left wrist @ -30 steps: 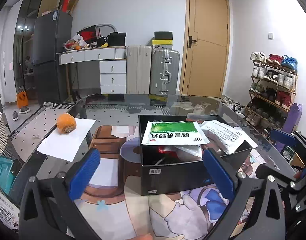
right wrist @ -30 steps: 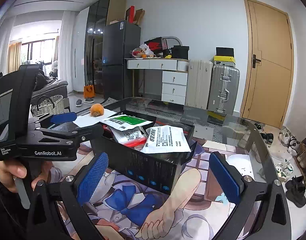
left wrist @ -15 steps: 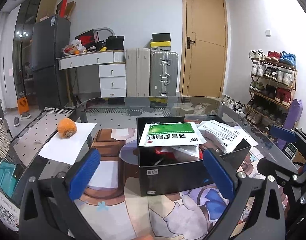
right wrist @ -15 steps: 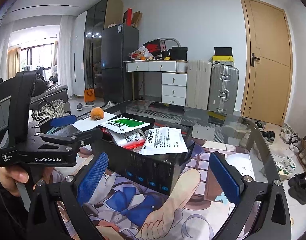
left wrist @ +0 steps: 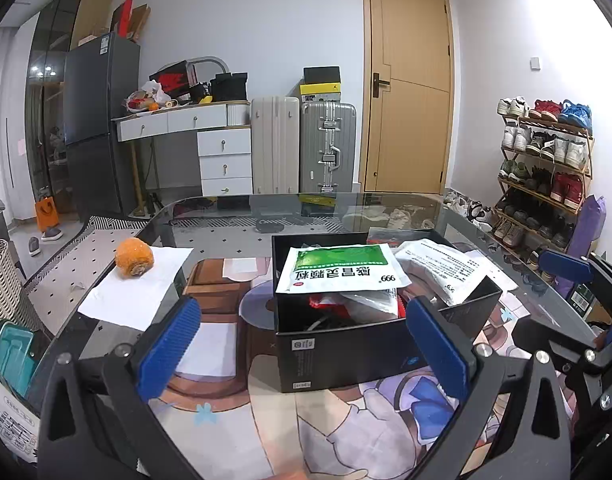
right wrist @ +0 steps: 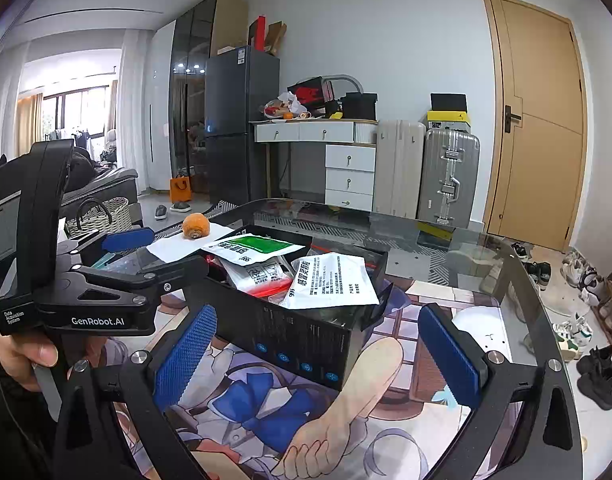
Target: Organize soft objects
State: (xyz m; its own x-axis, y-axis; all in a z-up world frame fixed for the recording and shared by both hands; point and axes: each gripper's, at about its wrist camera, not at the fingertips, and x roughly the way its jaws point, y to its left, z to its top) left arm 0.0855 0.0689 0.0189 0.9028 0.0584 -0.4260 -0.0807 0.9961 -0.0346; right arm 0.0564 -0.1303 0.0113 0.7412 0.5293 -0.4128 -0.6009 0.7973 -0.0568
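A black open box stands on the glass table and holds several soft medicine packets. A white and green packet lies on top at its left side. A white printed packet overhangs its right rim. A packet with red edges lies between them. My left gripper is open and empty, just in front of the box. My right gripper is open and empty, near the box's long side. The left gripper also shows in the right wrist view.
An orange fruit sits on a white paper sheet at the table's left. An anime mat covers the near tabletop. A shoe rack stands on the right beyond the table edge. A wicker basket is at the left.
Both cameras have pulled back and risen slightly, so the box sits a little lower in view. Nothing on the table has moved. Both grippers stay open.
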